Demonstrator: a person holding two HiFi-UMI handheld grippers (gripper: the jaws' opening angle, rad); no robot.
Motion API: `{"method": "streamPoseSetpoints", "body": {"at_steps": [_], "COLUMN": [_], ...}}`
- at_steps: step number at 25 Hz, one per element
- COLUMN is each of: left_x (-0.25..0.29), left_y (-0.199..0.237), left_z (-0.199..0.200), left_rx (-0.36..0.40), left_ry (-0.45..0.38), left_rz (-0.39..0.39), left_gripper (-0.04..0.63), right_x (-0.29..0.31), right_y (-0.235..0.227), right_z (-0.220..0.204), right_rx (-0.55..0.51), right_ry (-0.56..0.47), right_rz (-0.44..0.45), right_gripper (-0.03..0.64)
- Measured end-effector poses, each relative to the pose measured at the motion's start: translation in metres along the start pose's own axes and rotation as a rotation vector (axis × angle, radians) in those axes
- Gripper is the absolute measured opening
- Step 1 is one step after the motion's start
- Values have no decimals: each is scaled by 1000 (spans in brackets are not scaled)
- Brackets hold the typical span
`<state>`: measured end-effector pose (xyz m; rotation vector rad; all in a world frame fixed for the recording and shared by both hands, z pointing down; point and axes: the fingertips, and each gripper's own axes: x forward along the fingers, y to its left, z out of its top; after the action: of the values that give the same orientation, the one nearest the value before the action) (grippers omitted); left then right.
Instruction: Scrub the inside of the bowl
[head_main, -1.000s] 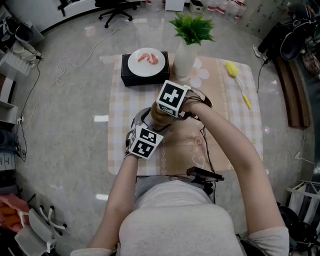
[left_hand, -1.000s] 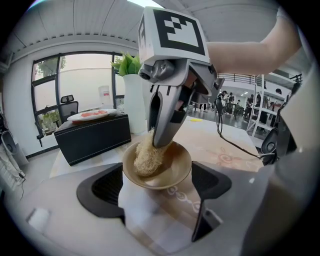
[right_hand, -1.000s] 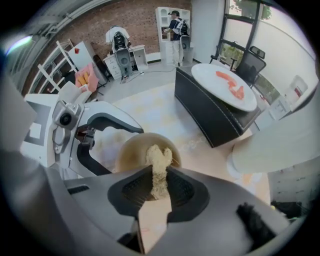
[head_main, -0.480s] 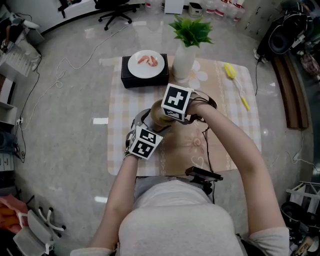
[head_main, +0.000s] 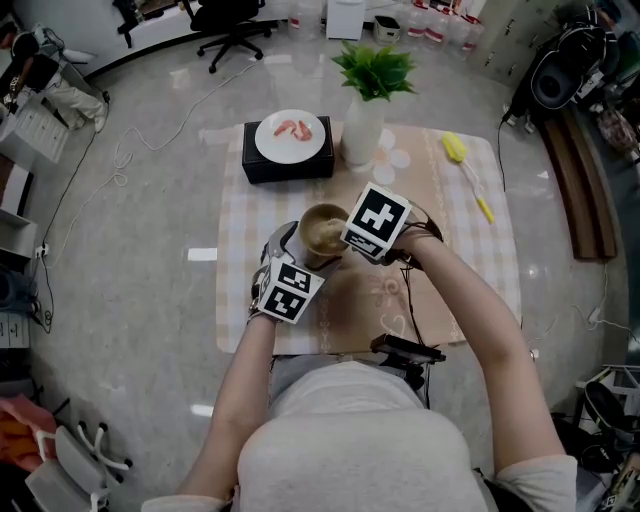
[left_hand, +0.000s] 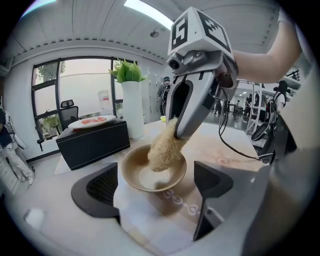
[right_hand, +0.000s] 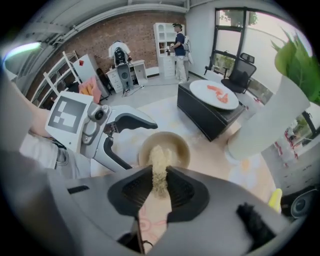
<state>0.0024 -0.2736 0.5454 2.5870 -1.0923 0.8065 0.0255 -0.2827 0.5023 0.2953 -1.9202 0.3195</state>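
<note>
Right tool (right_hand: 159, 173) clamps sponge (right_hand: 159, 156); vase (right_hand: 265, 125) beyond.

Grey short-sleeved shirt (head_main: 350, 440), lower centre; left tongs (left_hand: 155, 186) and right tongs (right_hand: 159, 186): grey bodies, black ribbed pads (left_hand: 102, 187), each carrying a white cube (head_main: 288, 290) with black square markers. Black cable (head_main: 408, 295) runs below the right cube (head_main: 377, 222).
</note>
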Motion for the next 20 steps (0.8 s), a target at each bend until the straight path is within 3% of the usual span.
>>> {"method": "streamPoseSetpoints", "body": {"at_steps": [5,9,14,20], "left_x": [-12,-22,-36,-54], "left_y": [-2,-1,-4,-2], "left_z": [12,18,35,60], "left_rx": [3,-2,12,50], "left_ry": [-38,-67,-132,-225], "left_rz": [18,45,64,151], "left_gripper": [471,444,341,162], "right_x": [-15,-23,-35,-53], "right_y": [7,9,8,8], "right_z": [4,3,6,5], "right_rx": [98,147,195,243], "right_ry": [-128,-203,-331,-452], "right_rz": [3,-45,-96,-191], "right_gripper": [84,84,86,84]}}
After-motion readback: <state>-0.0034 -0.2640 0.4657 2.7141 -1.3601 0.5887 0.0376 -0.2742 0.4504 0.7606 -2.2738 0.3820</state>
